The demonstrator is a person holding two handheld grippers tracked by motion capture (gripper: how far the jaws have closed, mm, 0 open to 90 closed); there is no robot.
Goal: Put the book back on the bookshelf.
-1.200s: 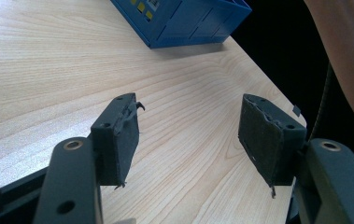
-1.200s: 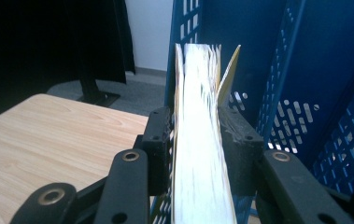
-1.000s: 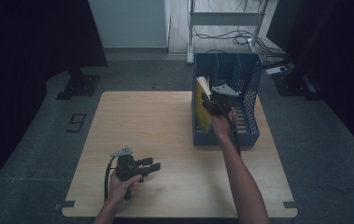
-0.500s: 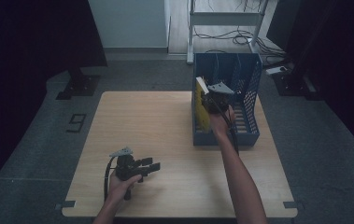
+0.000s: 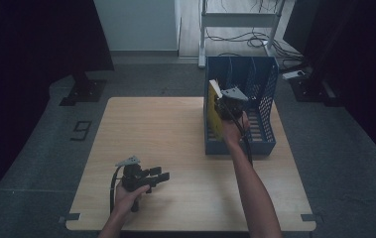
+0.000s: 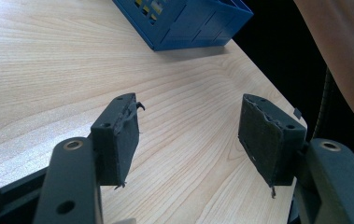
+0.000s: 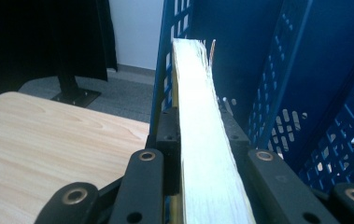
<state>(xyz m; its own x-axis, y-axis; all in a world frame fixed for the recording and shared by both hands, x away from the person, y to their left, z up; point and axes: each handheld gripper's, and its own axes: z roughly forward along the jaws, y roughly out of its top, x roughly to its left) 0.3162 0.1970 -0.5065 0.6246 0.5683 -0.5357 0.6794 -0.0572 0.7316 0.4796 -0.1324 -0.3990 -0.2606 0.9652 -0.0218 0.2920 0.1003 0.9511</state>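
The right gripper [image 5: 223,101] has closed its jaws on a thin yellow-covered book [image 7: 202,140], and the right gripper view shows the pads pressed flat against both covers with the pale page edge running up between them. The book stands upright in the leftmost compartment of the blue perforated plastic file rack [image 5: 262,94], against its left wall, at the far right of the light wooden counter [image 5: 165,129]. No title or print can be read on the book: the high view gives a plain yellow cover and the close view gives page edges.

The left gripper [image 5: 156,177] rests low over the counter's near edge, well apart from the rack, its jaws standing wide with bare wood between the worn black pads [image 6: 123,137].

On the grey floor left of the counter lies a dark marking [image 5: 82,130] shaped like the digit 9, the one legible sign here.
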